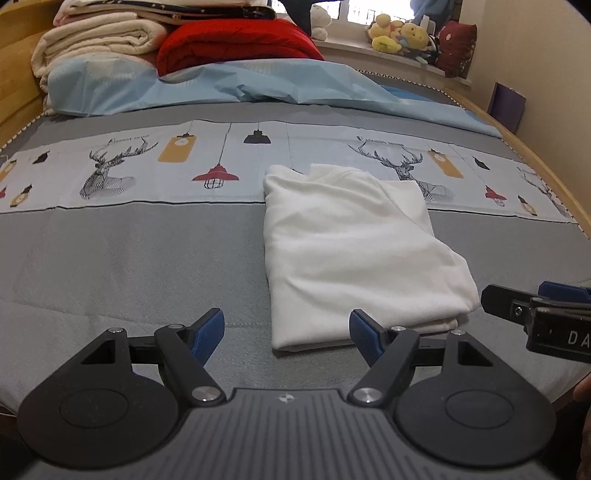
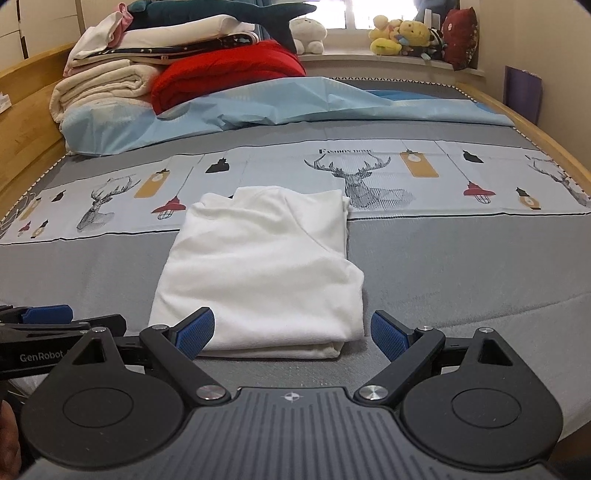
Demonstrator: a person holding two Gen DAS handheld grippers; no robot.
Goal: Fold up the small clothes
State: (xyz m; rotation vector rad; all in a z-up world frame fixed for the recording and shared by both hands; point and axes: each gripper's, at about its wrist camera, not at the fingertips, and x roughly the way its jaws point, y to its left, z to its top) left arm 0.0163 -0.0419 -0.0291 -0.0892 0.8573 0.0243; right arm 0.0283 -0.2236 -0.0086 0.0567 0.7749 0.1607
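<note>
2 grippers face 1 white garment (image 1: 354,251) that lies folded into a rough rectangle on the grey bedspread (image 1: 129,258), its far end reaching onto the printed band of deer and lamps (image 1: 110,166). Left gripper (image 1: 287,330): jaws stand wide apart, nothing between the blue pads (image 1: 208,332), and the near left corner of the garment lies just beyond and between the fingertips; whether the right pad touches the cloth cannot be told. Right gripper (image 2: 291,334): jaws likewise wide apart, with the near folded edge of the garment lying between the 2 fingertips; the left pad (image 2: 194,332) overlaps the cloth edge in the right wrist view, though contact cannot be confirmed, and the right pad stands clear of it. Neither pair of pads presses on the cloth. Each gripper shows at the edge of the other's view, close alongside. Layered edges show at the garment's near end. At the head of the bed lie a pale blue sheet (image 2: 258,103), a red quilt (image 2: 229,70) and a stack of cream blankets (image 2: 99,88). Soft toys (image 2: 402,35) sit on the window ledge beyond.
</note>
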